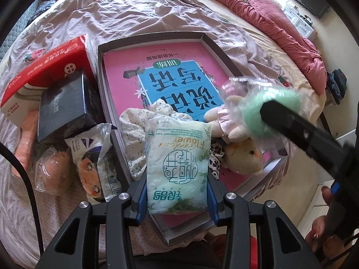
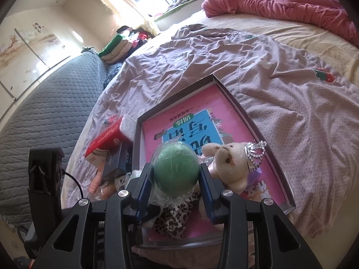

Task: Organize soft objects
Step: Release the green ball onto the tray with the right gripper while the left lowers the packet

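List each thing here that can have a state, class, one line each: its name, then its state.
Left gripper: shut on the pale green plastic tissue pack.
Right gripper: shut on the green ball in clear plastic wrap.
Shallow grey cardboard box: open, holding a pink book.
Cream plush bear with silver tiara: lying in the box.
Red tissue carton: on the bed, outside the box.

A pale green and white plastic-wrapped tissue pack (image 1: 177, 168) printed with a flower emblem is standing upright between blue-padded fingers (image 1: 140, 196), hanging over the near end of a shallow grey cardboard box tray (image 1: 211, 42) lined with a pink and blue book. A round green soft ball in crinkled clear wrap (image 2: 176, 168) is sitting pinched between a second pair of fingers (image 2: 206, 192). Inside the tray, a cream plush toy wearing a silver tiara (image 2: 231, 163) is lying beside a leopard-print cloth (image 2: 177, 222) and a floral fabric piece (image 1: 139, 123).
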Tool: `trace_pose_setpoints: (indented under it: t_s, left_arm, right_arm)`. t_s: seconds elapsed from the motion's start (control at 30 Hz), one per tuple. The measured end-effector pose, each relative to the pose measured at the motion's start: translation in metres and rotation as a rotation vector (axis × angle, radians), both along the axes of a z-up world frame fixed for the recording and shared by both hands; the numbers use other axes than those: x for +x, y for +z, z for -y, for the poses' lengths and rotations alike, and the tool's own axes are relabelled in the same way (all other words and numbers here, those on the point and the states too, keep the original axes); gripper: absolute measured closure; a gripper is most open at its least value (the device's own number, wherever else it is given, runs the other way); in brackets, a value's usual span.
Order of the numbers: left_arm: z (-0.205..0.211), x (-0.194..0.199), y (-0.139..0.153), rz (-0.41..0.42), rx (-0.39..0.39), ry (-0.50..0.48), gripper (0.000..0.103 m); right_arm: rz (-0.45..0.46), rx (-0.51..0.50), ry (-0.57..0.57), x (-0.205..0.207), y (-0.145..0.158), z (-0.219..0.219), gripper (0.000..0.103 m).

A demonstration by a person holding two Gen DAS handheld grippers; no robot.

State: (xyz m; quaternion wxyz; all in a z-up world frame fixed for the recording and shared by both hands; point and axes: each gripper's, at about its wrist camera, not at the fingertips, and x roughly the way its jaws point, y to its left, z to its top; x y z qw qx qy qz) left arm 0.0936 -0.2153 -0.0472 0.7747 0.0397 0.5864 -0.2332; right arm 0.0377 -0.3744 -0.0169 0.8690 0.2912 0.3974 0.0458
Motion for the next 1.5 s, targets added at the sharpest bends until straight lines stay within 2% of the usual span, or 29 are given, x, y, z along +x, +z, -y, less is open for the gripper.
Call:
trace_pose_setpoints:
  t_s: [0.7, 1.5]
  left_arm:
    - [-0.001, 0.002, -0.012, -0.026, -0.024, -0.013, 0.060]
    - [-0.012, 0.005, -0.013, -0.035, -0.045, 0.005, 0.060]
  right_arm:
    - [-0.045, -0.028, 0.070, 0.049, -0.021, -0.025, 0.061]
    - [-0.085, -0.174, 0.097, 0.063, -0.036, -0.038, 0.059]
